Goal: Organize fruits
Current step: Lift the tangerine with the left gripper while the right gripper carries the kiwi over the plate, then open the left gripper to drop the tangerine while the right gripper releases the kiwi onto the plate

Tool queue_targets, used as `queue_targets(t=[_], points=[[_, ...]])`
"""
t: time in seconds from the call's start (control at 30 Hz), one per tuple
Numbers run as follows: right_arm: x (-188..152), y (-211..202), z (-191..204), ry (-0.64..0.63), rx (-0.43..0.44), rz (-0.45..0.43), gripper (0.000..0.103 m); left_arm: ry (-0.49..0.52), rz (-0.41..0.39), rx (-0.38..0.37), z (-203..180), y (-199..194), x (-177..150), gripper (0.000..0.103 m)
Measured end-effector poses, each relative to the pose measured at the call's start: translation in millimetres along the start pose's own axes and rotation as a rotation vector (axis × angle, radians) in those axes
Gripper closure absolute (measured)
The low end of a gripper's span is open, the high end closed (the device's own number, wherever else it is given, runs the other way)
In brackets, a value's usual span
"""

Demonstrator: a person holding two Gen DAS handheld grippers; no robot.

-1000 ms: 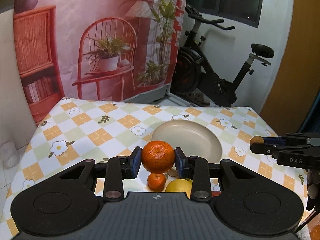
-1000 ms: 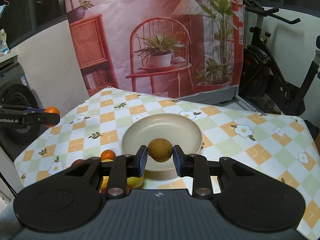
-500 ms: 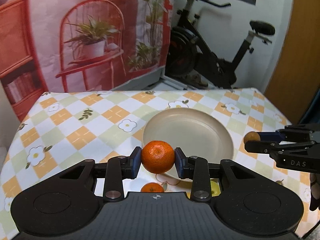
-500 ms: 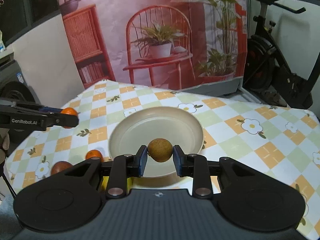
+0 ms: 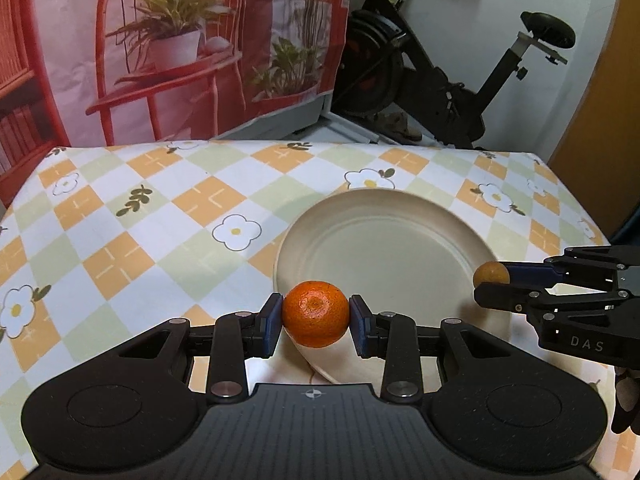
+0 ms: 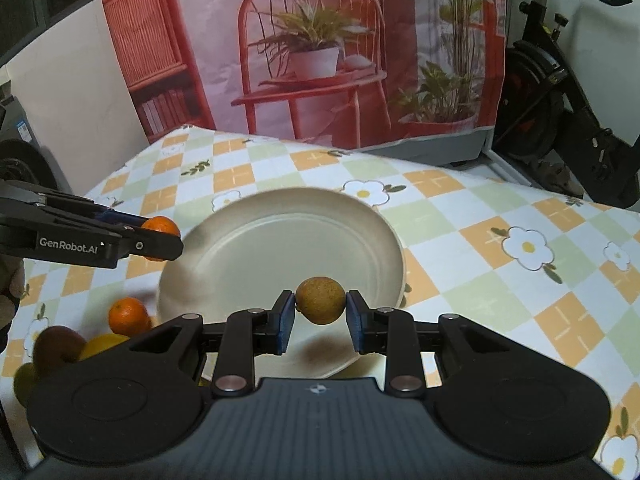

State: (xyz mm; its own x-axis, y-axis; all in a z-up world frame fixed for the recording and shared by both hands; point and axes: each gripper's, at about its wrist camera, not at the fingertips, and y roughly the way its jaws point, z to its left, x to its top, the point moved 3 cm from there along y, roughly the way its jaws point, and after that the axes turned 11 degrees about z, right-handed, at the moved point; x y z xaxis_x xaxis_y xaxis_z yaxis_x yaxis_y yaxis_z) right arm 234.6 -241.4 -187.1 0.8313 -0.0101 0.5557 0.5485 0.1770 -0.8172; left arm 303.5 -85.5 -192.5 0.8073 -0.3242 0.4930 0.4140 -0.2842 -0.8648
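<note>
— Where have the fruits got to?

— The left gripper (image 5: 316, 320) is clamped on an orange tangerine (image 5: 315, 314), blue pads pressed against both its sides; it hangs over the near left edge of the cream plate (image 5: 384, 248); the right gripper (image 6: 320, 312) is clamped the same way on a small brown round fruit (image 6: 320, 300), held above the near part of the same plate.

— And the plate itself?

— Bare inside; it sits on the checked tablecloth (image 5: 132, 240) with its white flowers; each gripper shows in the other's view, coming in from the side towards the rim.

— Anything left on the cloth?

— Yes, to the left of the plate; a second tangerine (image 6: 128, 316) just beside the rim, then a dark red fruit (image 6: 58, 350), a yellow one (image 6: 106, 344) and a green one (image 6: 26, 384) huddled together, partly hidden behind the right gripper's body.
</note>
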Motion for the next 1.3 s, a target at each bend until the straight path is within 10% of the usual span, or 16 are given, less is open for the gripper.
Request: queue_targets(t=[0.83, 1.3], points=[[-1.9, 20.4, -13.3, 0.059, -0.012, 0.003, 0.070, 0.046, 0.023, -0.003, -5.3, 10.8, 6.6, 0.058], [-31.0, -48.4, 0.1, 0.176, 0.009, -0.077, 0.067, -0.054, -0.090, 0.007, 1.1, -82.4, -31.0, 0.058]])
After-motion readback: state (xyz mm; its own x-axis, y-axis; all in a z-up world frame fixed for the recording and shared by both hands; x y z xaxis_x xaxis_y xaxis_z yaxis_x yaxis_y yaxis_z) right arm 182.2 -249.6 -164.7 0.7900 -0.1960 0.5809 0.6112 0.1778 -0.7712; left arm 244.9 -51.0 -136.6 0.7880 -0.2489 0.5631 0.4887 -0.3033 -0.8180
